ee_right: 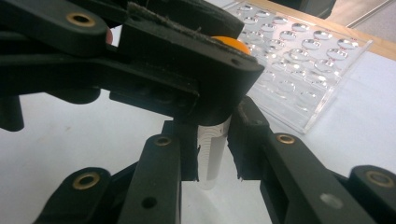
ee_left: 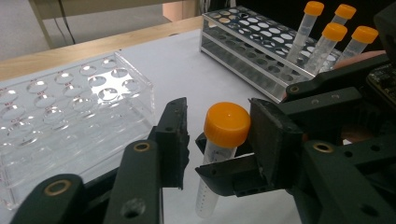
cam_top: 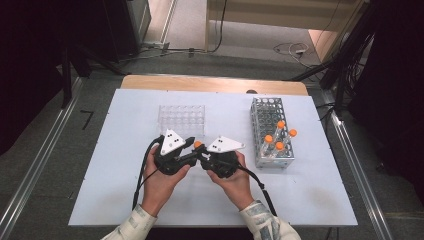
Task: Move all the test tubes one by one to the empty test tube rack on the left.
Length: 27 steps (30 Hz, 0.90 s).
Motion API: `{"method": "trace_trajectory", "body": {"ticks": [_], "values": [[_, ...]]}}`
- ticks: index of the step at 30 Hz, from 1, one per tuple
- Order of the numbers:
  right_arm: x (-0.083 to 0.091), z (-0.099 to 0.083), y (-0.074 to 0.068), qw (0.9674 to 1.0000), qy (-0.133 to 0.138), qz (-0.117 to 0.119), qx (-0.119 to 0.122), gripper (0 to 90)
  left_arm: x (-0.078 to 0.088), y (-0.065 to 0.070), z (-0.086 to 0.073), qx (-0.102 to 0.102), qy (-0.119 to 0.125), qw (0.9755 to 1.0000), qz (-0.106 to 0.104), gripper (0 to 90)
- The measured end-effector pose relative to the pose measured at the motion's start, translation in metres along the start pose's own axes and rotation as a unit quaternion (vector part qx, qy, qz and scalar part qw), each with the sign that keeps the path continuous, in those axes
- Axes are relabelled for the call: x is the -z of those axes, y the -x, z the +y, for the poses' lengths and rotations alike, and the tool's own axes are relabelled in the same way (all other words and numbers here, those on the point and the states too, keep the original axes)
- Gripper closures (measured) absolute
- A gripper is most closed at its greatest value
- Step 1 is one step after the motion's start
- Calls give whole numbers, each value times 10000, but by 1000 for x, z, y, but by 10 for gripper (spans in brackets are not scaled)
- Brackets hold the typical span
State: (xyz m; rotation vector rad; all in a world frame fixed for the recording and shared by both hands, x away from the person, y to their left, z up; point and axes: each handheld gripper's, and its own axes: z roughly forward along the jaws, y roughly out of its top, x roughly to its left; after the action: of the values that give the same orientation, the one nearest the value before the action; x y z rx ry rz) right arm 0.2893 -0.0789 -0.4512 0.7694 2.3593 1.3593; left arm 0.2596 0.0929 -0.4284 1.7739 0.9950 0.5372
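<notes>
Both tongs (cam_top: 199,152) level, tips meeting

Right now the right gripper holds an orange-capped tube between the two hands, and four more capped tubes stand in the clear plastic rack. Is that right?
One thing is off. The four capped tubes stand in the metal rack, not the clear plastic rack, whose wells are empty; the high view shows it. The right gripper does hold the orange-capped tube between the two hands.
</notes>
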Motion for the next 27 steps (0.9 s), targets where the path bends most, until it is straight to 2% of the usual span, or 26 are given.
{"method": "trace_trajectory", "body": {"ticks": [6, 7, 14, 15, 16, 17, 18, 19, 21, 27], "values": [[0, 0, 0, 10000, -1, 3, 8, 721, -2, 0, 0, 23, -3, 10000, -35, 641], [0, 1, -1, 10000, -17, -1, 6, 721, -2, -1, 0, 41, -3, 10000, -64, 682], [1, 1, 0, 10000, -14, -33, 2, 704, -2, -2, 1, 46, 3, 9999, -104, 699], [1, 1, 0, 10000, 9, -27, -36, 643, -2, -2, 1, 40, 22, 9999, -90, 701], [1, 1, 0, 10000, 9, -27, -36, 643, -2, -3, 2, 59, 32, 9999, -93, 701], [2, 1, 0, 10000, 26, -48, -67, 543, -2, -3, 3, 65, 39, 9999, -96, 701], [2, 1, 0, 10000, 26, -48, -67, 543, -2, -4, 4, 78, 58, 9999, -78, 701], [3, 1, 1, 9999, 33, -56, -105, 465, -2, -5, 5, 69, 72, 9999, -61, 701], [5, 1, 1, 9998, 60, -49, -185, 404, -3, -9, 10, 87, 76, 9999, 14, 701], [12, -1, 2, 9998, -15, -70, -211, 334, -3, -20, 22, 137, 130, 9997, 151, 701]]}}
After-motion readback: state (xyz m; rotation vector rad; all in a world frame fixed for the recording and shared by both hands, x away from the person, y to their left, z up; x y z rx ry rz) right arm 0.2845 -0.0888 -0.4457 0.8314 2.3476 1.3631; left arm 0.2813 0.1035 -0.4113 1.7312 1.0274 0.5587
